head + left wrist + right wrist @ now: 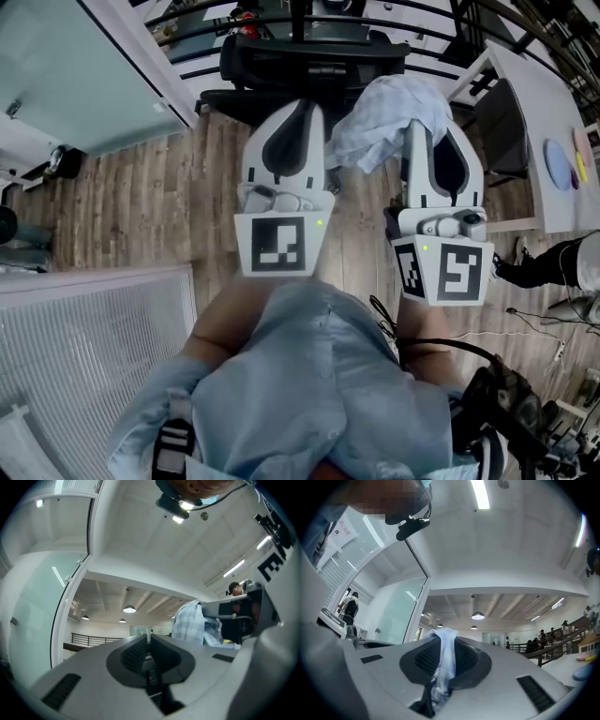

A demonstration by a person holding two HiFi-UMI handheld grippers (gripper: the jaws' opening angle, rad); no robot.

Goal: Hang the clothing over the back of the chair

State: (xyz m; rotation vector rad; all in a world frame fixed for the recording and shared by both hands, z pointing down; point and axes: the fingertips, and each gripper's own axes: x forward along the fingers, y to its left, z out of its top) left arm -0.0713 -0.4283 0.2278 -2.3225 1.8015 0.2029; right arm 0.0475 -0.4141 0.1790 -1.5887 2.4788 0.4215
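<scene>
1. Clothing (389, 117): a pale checked bundle is clamped between the narrow jaws of the right gripper (429, 131) and held over the wooden floor (141, 197), near the black chair (309, 66).
2. Left gripper (302, 108): the jaws are pressed together, and nothing is held.

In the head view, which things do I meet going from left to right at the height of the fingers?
Glass wall, left gripper, light blue clothing, right gripper, white table.
</scene>
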